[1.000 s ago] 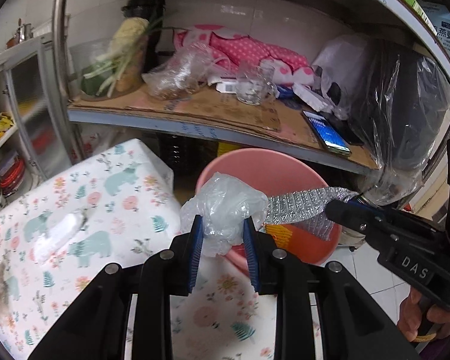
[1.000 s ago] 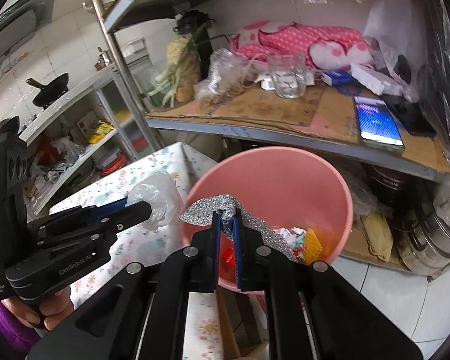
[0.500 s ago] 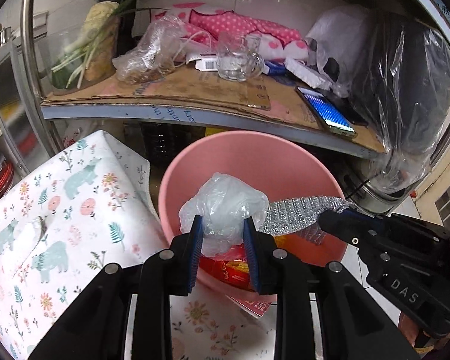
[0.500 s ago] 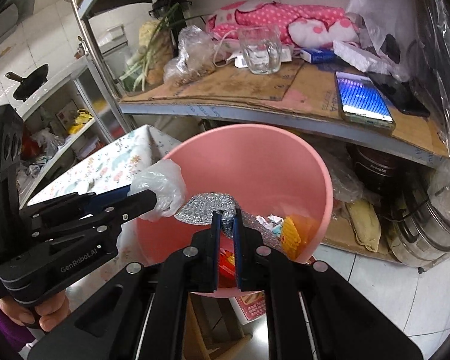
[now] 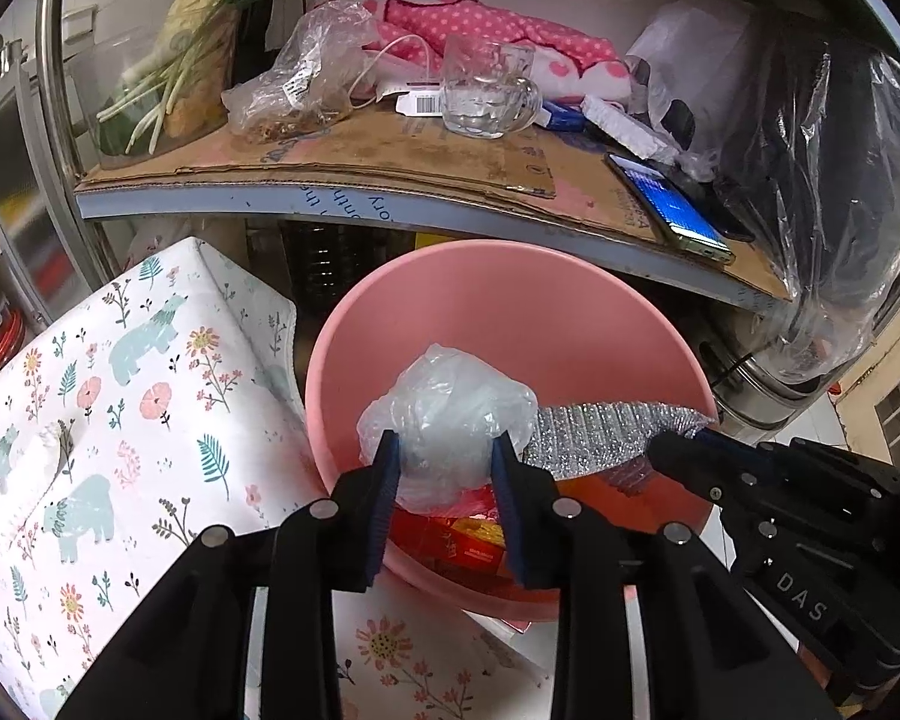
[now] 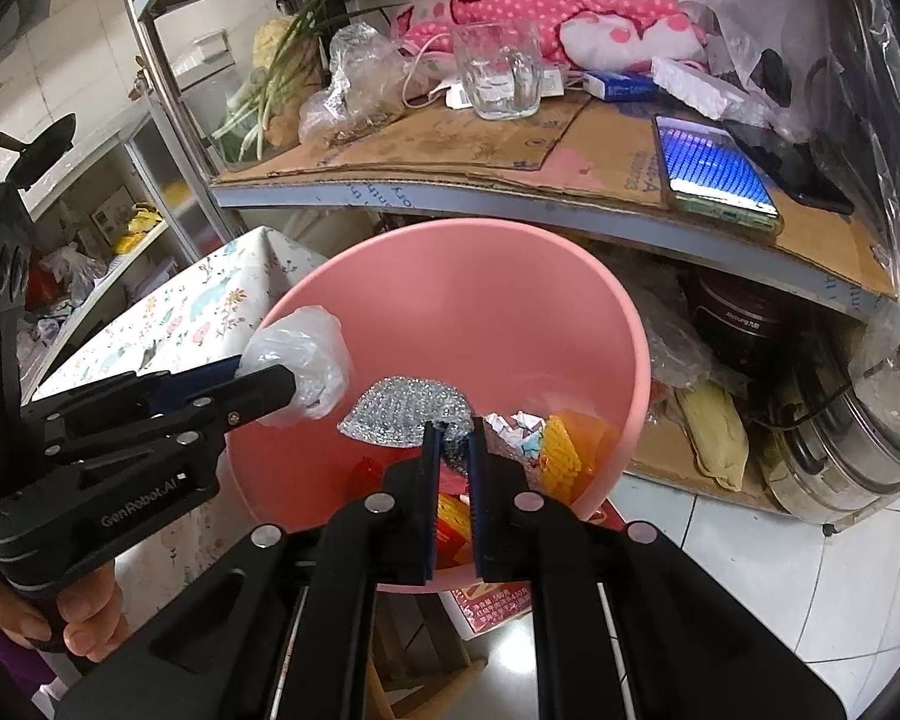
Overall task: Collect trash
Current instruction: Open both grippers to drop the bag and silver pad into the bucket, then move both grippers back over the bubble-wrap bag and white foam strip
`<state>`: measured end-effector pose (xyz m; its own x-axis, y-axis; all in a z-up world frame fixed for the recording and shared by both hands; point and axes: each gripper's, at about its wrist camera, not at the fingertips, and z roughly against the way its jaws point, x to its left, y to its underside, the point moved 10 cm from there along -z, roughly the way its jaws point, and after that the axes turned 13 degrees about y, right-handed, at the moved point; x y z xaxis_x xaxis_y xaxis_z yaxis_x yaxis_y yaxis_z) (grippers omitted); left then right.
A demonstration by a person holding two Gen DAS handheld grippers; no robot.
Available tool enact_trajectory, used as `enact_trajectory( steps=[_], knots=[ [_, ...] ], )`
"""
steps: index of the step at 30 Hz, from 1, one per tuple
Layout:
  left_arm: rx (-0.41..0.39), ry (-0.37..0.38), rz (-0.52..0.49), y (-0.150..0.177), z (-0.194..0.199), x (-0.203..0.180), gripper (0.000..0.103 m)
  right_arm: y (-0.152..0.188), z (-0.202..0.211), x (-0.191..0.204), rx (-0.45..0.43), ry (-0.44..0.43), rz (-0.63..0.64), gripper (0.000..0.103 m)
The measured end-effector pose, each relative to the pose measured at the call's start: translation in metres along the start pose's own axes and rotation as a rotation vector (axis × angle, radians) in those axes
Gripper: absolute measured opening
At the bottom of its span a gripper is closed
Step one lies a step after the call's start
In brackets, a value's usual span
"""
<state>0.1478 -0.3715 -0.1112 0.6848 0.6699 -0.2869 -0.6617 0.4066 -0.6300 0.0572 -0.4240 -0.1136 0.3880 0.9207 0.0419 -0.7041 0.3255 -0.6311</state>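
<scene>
- Left gripper [image 5: 444, 456], black two-finger tongs with blue pads: jaws stood part-way apart and had just been opening, a crumpled clear plastic bag [image 5: 450, 414] still between the pads and touching both, held over the mouth of the bin.
- Right gripper [image 6: 453, 450], same make: jaws nearly closed, clamped on a crinkled silver glitter-foil wrapper [image 6: 402, 414], which hung inside the bin's rim.
- Round pink plastic bin [image 5: 510, 300]: stood on the floor below the shelf, beside the table; held red, orange and white paper scraps at the bottom.
- Table with white floral and bear-print cloth [image 5: 120, 396]: to the left of the bin, touching or just beside it.
- Cardboard-lined metal shelf [image 6: 510, 174]: bore a clear glass mug [image 6: 501, 81], a lit smartphone [image 6: 714, 171], a pink polka-dot cloth [image 6: 540, 6] and green onions [image 6: 270, 84].
</scene>
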Motion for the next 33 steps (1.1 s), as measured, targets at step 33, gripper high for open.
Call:
enact_trajectory(
  steps=[33],
  knots=[
    [-0.079, -0.024, 0.081, 0.023, 0.074, 0.020, 0.055, 0.016, 0.048, 0.039, -0.041, -0.051, 0.034, 0.023]
  ],
)
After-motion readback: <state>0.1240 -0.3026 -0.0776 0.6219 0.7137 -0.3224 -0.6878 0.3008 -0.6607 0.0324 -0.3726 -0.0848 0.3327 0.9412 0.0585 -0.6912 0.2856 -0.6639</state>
